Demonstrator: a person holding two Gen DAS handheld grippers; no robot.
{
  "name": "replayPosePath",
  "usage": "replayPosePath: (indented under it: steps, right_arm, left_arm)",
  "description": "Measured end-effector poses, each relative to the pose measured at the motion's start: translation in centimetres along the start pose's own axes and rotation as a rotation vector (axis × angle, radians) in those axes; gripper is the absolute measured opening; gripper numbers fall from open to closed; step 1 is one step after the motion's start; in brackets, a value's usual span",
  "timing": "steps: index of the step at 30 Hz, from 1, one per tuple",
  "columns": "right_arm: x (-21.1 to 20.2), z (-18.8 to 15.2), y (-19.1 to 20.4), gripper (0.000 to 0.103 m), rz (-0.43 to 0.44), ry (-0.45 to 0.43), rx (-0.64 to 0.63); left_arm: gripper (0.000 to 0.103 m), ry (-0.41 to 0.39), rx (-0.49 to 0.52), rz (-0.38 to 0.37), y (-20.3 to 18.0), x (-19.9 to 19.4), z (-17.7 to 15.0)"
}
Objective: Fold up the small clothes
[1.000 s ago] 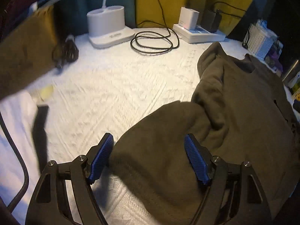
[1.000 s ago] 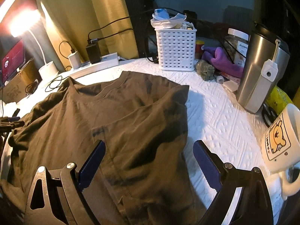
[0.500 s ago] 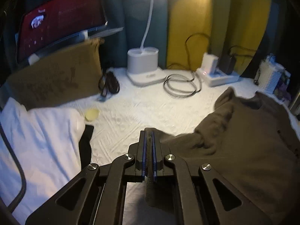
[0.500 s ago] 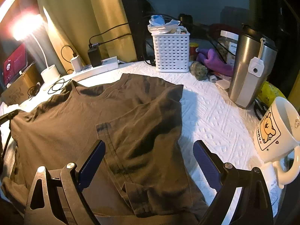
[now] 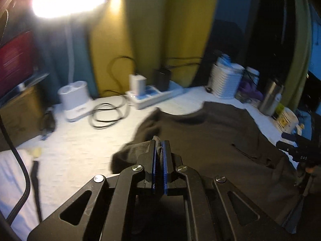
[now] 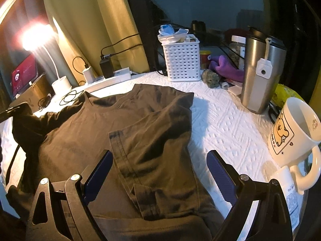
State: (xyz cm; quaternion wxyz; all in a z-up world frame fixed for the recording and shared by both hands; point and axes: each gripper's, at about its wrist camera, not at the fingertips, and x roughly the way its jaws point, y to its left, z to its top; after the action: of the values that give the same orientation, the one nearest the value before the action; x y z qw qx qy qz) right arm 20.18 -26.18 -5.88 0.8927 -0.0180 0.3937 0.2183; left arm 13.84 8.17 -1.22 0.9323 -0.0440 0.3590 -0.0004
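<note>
A dark brown T-shirt lies spread on the white textured table cover, its right sleeve folded in over the body. My left gripper is shut on the shirt's left sleeve and holds it lifted above the table; it shows at the far left in the right wrist view. My right gripper is open and empty, hovering over the shirt's lower right part. The shirt also shows in the left wrist view.
A white basket, steel tumbler, bear mug and purple cloth stand at back right. A power strip, coiled cable, lamp base and cardboard box stand at back left.
My left gripper closed on the left sleeve and lifted it up and toward the shirt's body. The right gripper stayed open and rose slightly over the shirt.
</note>
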Motion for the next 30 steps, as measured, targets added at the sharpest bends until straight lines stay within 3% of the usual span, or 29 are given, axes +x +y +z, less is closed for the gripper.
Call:
replayPosePath:
  steps: [6, 8, 9, 10, 14, 17, 21, 26, 30]
  right_arm:
    - [-0.5, -0.9, -1.2, 0.096, 0.005, -0.004, 0.019]
    - [-0.4, -1.2, -1.6, 0.096, 0.006, 0.0, 0.026]
    - [-0.5, -1.3, -1.7, 0.096, 0.005, 0.001, 0.026]
    - [-0.5, -1.4, -1.8, 0.096, 0.006, 0.001, 0.025]
    - [-0.6, -1.9, -2.2, 0.096, -0.001, 0.005, 0.032]
    - [-0.3, -2.2, -2.2, 0.096, -0.004, 0.015, 0.033]
    - [0.2, -2.3, -1.4, 0.096, -0.005, 0.026, 0.019]
    - [0.2, -2.0, 0.5, 0.096, -0.007, 0.038, -0.015]
    - [0.1, -1.8, 1.6, 0.096, -0.014, 0.043, -0.033]
  left_arm:
    - [0.006, 0.131, -0.009, -0.109, -4.0, 5.1, -1.0]
    - [0.018, 0.222, -0.04, -0.179, -5.0, 6.7, -1.7]
    - [0.039, 0.24, -0.044, -0.202, -5.3, 6.6, -1.9]
    - [0.052, 0.237, -0.037, -0.218, -5.6, 6.0, -2.2]
    - [0.053, 0.185, 0.005, -0.181, -4.5, 1.1, -2.7]
    - [0.063, 0.158, 0.007, -0.116, -2.1, -1.5, -3.5]
    - [0.068, 0.157, 0.005, -0.046, 1.7, -2.0, -5.7]
    - [0.069, 0.183, -0.078, -0.092, 4.3, 0.4, -7.2]
    - [0.069, 0.163, -0.09, -0.206, 3.8, 1.0, -7.4]
